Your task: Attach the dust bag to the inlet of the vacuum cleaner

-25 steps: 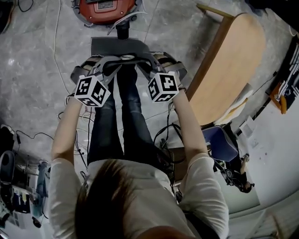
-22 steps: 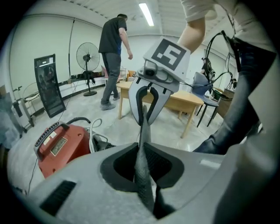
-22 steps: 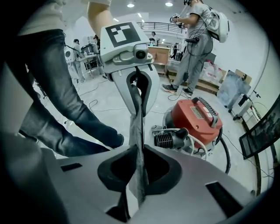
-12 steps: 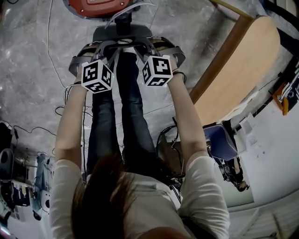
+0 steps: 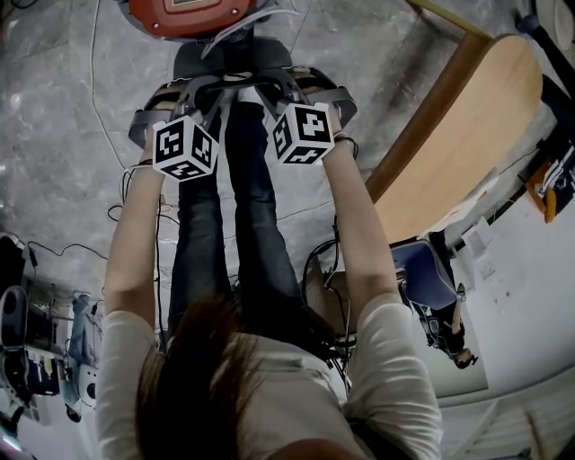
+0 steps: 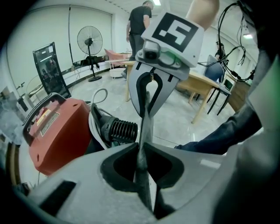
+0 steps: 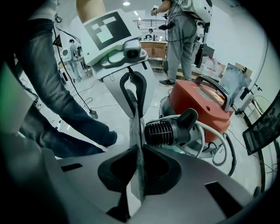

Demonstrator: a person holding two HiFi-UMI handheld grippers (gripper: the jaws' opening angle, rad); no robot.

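The red vacuum cleaner stands on the floor at the top of the head view. Its black ribbed inlet points toward me. I hold the grey dust bag stretched between both grippers, just in front of the inlet. My left gripper is shut on one thin edge of the bag, low and close to the inlet. Opposite it, my right gripper is shut on the other edge. Each gripper shows in the other's view, jaws pinched on the sheet.
A wooden table stands to the right, with a blue chair beside it. Cables trail over the floor. The person's legs are under the grippers. A fan and standing people are farther off.
Both grippers have sunk with the bag and moved closer to the vacuum's inlet. Most of that happened early; in the last half second they have hardly moved.
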